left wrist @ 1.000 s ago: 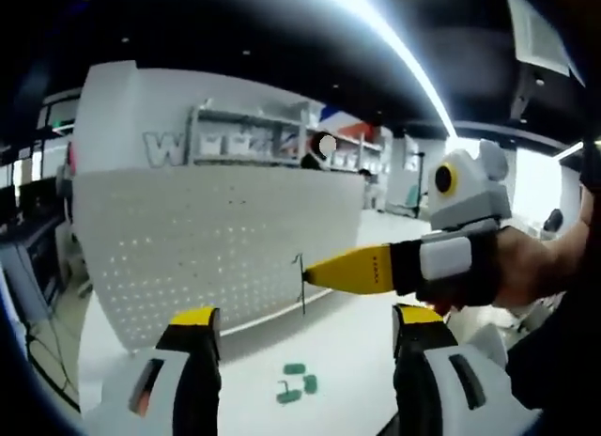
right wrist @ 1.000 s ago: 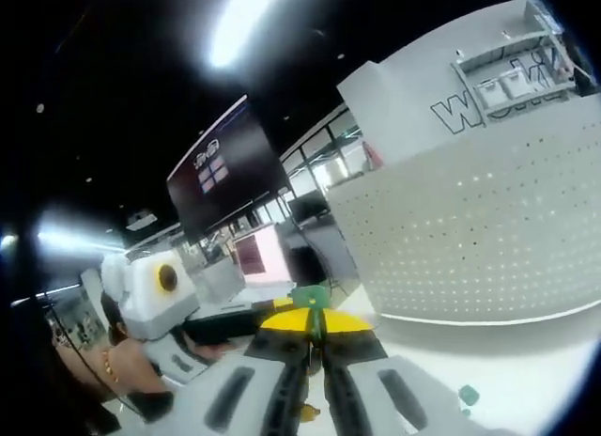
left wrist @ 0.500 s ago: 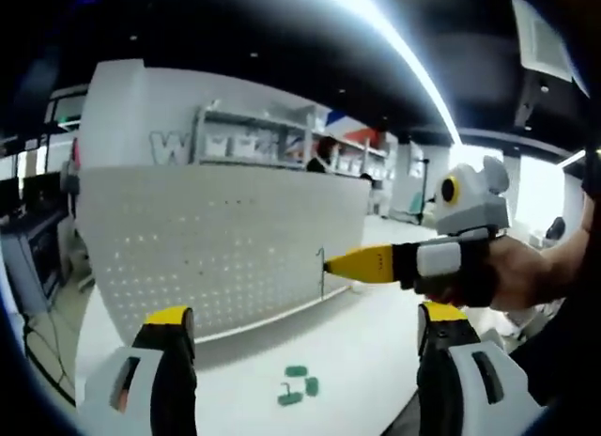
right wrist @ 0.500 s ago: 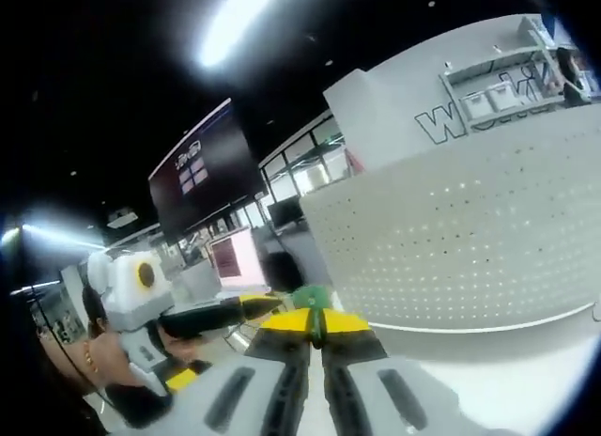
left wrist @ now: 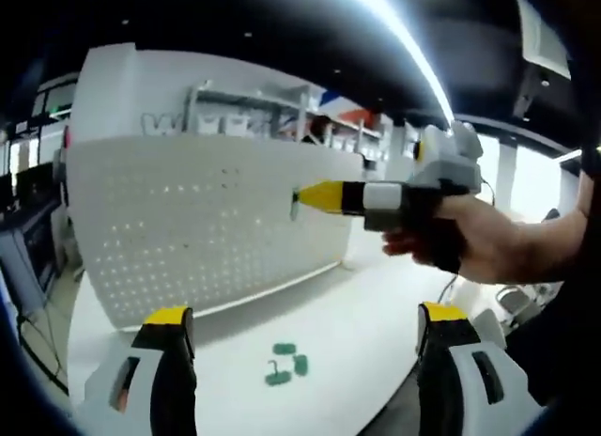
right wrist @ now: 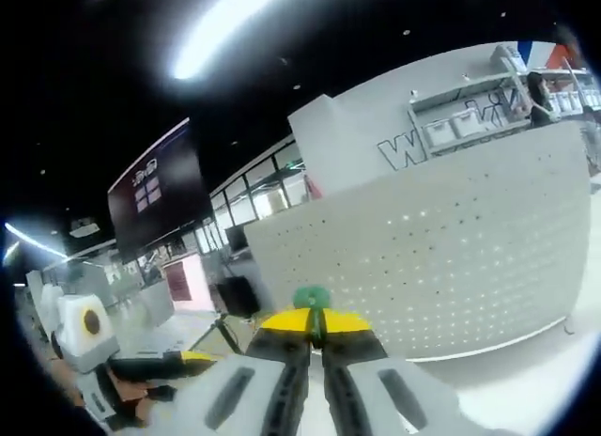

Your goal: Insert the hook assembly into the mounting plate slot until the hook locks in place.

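The white perforated mounting plate (left wrist: pixel 207 229) stands upright at the back of the white table (left wrist: pixel 366 333). In the left gripper view, a hand brings my right gripper (left wrist: pixel 305 198) in from the right, shut on a thin hook with a green base (left wrist: pixel 294 204) held close in front of the plate's right part. The right gripper view shows the same green hook base (right wrist: pixel 312 298) pinched at the tips of my right gripper (right wrist: pixel 315 319), with the plate (right wrist: pixel 441 257) beyond. My left gripper (left wrist: pixel 305 314) is open wide with nothing between its jaws, low over the table.
Three small green pieces (left wrist: pixel 282 364) lie on the table in front of the plate. Shelving with white bins (right wrist: pixel 460 126) stands behind the plate. The left gripper (right wrist: pixel 188 359) appears at the lower left of the right gripper view.
My right gripper has lifted the hook and carried it leftward, nearer the plate's face. The left jaws widened between the first two frames and have since stayed open.
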